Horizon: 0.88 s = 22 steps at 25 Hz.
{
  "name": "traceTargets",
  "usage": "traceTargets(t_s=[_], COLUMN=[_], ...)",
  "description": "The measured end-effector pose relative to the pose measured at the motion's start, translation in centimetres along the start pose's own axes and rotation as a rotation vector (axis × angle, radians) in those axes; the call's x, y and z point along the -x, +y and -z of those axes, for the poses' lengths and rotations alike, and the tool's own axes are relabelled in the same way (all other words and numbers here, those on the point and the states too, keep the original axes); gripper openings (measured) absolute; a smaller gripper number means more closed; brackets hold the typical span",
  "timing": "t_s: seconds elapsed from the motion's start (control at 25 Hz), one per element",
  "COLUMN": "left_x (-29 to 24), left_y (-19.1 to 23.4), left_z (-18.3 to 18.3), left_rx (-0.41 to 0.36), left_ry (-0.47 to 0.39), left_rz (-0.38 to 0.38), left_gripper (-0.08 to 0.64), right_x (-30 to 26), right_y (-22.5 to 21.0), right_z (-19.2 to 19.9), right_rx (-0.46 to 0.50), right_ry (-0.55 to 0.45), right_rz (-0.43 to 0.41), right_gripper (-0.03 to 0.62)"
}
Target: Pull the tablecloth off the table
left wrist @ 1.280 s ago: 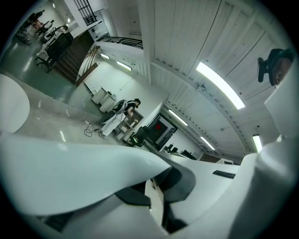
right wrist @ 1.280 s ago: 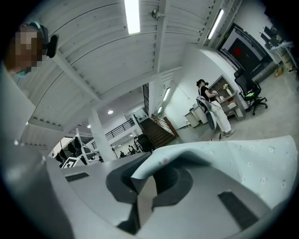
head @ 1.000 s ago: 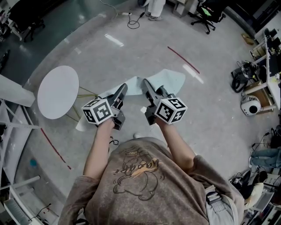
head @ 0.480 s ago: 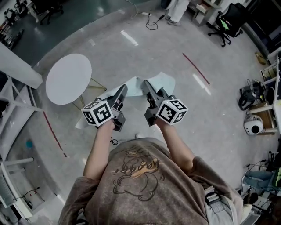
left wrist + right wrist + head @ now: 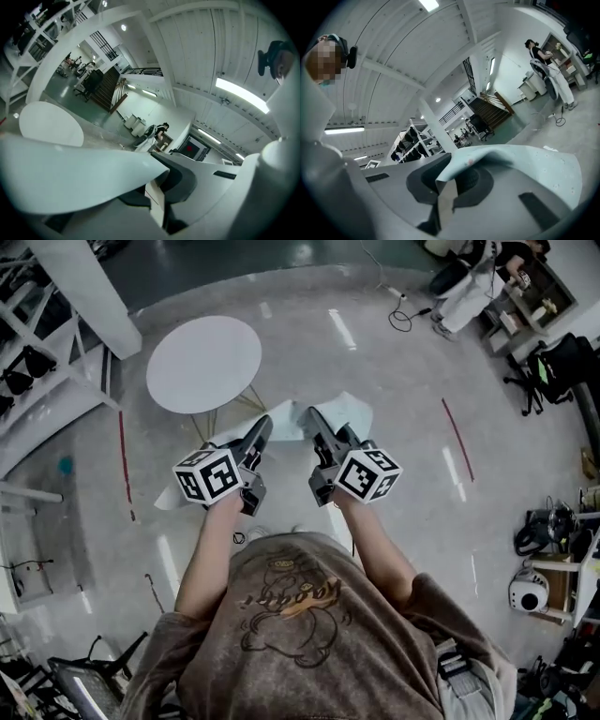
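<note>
While left hand-held gripper (image 5: 265, 425) and right hand-held gripper (image 5: 310, 416) each clench edge of thin, smooth, pale-blue tablecloth (image 5: 352, 412), it sags limp over glossy floor (image 5: 403, 381), off round white worktop (image 5: 203, 364), near it.

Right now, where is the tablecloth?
In the middle of the head view, the tablecloth is clamped in the left tool and right tool, in front of the person, beside the bare round table.
</note>
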<state>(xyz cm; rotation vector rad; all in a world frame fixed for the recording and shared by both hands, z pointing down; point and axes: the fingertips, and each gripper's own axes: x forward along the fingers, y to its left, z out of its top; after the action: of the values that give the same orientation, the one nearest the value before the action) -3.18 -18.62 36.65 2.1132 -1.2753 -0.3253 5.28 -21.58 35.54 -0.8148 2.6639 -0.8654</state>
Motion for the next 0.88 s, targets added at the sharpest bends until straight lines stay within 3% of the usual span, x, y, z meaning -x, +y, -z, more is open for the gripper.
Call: traceTargets(t_s=[0.48,0.88], left_x=[9.6,14.6], left_y=[6.9,8.9], left_z=[-4.0,-3.8], left_rx=[0.009,-0.064], left_ry=[-0.154,-0.148], left_rz=[-0.225,-0.334], left_gripper=[0.021,0.026], right_x=[-9.3,-11.3], right_y=[6.9,10.1], right_z=[6.2,10.9], right_rx=[0.0,0.103], right_ry=[0.192,0.34], right_rz=[-0.226,-0.31], right_gripper=[0.014,0.029])
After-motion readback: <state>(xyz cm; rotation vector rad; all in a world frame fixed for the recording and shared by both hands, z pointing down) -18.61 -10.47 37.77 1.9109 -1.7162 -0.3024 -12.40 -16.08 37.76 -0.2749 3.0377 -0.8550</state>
